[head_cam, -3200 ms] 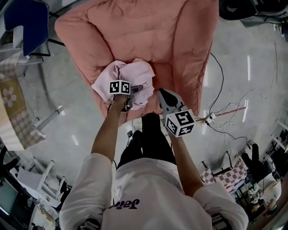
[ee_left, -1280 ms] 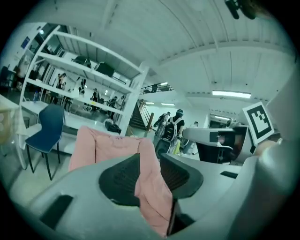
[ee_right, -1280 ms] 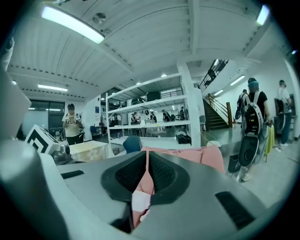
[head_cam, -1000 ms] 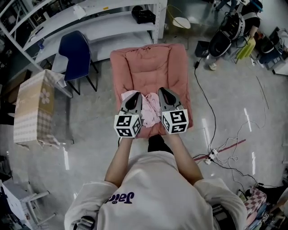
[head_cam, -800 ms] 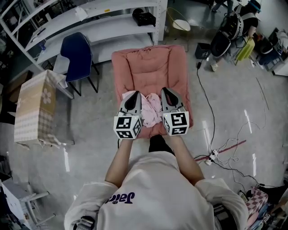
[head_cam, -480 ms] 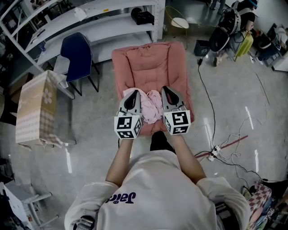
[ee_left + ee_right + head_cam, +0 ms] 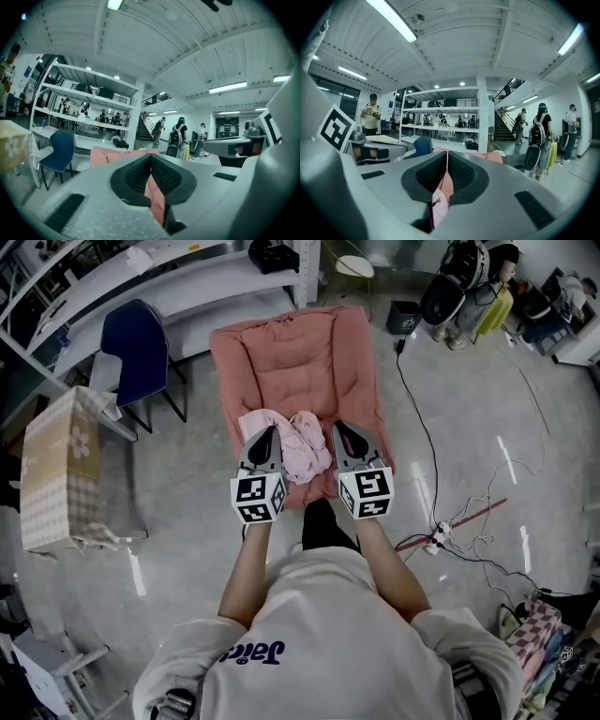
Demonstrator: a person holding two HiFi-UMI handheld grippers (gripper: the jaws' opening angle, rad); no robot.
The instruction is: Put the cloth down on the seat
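A crumpled light pink cloth (image 7: 295, 442) lies on the front of the seat of a salmon-pink armchair (image 7: 291, 362). My left gripper (image 7: 269, 430) and right gripper (image 7: 337, 427) are held side by side above the seat's front edge, the cloth showing between them. Both have their jaws shut with nothing gripped. In the left gripper view the shut left gripper (image 7: 151, 157) points level across the room, with pink showing through the slit behind its pads. The right gripper (image 7: 447, 153) shows the same, with the armchair (image 7: 487, 157) beyond it.
A blue chair (image 7: 136, 343) stands left of the armchair, in front of white shelving (image 7: 141, 268). A checked covered box (image 7: 56, 465) sits at far left. Cables (image 7: 450, 531) run over the floor on the right. Bags (image 7: 459, 287) lie at top right. People (image 7: 539, 136) walk in the background.
Both grippers have lifted off the cloth, which stays on the seat. Over the last second they hold side by side while the view drifts and the armchair slides slightly left.
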